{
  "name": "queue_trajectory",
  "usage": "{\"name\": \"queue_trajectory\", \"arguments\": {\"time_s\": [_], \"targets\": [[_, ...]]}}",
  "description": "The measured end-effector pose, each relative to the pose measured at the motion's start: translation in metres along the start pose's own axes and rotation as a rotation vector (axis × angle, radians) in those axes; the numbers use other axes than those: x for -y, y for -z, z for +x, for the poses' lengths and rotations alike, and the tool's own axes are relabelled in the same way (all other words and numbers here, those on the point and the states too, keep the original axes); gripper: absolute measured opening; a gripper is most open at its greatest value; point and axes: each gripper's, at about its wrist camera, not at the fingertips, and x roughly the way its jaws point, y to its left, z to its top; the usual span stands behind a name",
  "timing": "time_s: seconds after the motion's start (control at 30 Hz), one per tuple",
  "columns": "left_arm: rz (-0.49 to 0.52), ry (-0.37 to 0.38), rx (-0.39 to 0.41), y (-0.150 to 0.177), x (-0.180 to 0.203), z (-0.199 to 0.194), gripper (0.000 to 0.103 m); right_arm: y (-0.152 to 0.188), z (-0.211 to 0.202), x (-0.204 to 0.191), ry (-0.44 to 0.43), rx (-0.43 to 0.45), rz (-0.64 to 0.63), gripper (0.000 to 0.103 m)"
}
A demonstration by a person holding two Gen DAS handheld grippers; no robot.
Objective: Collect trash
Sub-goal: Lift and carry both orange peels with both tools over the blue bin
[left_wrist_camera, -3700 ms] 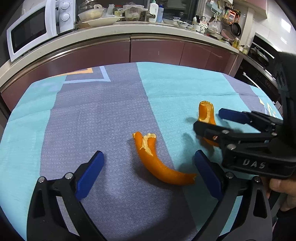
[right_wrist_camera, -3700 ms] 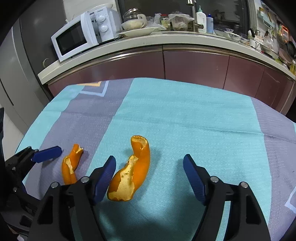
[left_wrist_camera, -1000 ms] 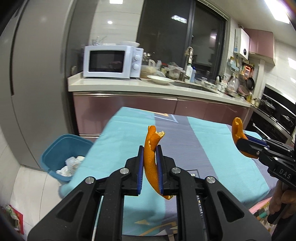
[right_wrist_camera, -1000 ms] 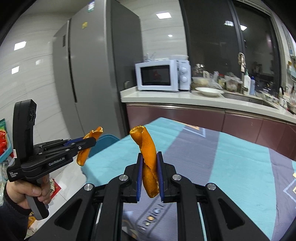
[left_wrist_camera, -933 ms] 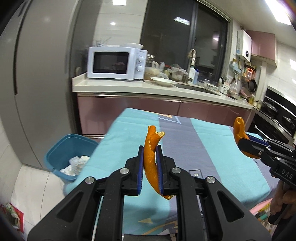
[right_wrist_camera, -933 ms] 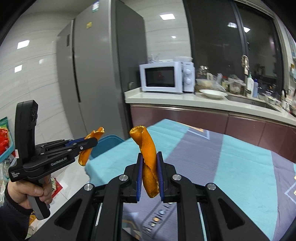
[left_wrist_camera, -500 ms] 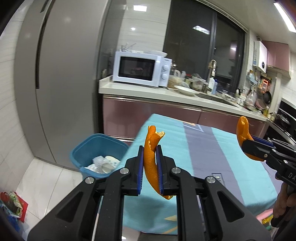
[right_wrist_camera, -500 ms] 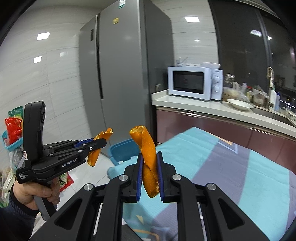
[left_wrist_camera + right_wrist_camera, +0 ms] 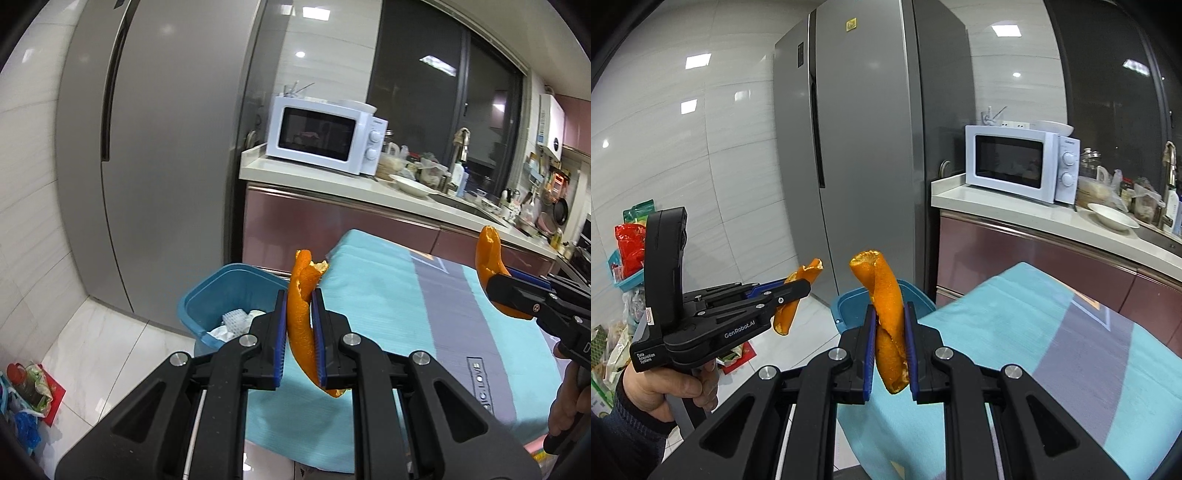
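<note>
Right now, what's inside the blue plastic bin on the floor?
The blue plastic bin holds crumpled white paper trash near its front. The left gripper and its orange peel strip hide the rest.

black claw point(image 9: 299, 332) frames, blue pads point(image 9: 279, 328), silver screws, "genrobot.ai" lettering, dark sleeve

I see a waxy, dimpled orange peel point(image 9: 301, 325) between matt black plastic fingers point(image 9: 258, 332). The bin point(image 9: 207, 299) looks smooth blue plastic, the tablecloth point(image 9: 388, 295) woven cloth, the fridge point(image 9: 155, 147) brushed metal.
</note>
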Motion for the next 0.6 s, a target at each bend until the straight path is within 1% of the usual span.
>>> {"name": "queue_trajectory", "arguments": {"time_s": [0.17,0.6], "targets": [[-0.014,-0.029,-0.014,-0.008,-0.013,0.021,0.013,-0.010,0.025,-0.001,-0.034,-0.019,-0.006,0.013],[-0.017,-0.081,-0.055,-0.033,-0.024,0.084,0.013,-0.029,0.085,0.011,-0.090,-0.069,0.001,0.013]]}}
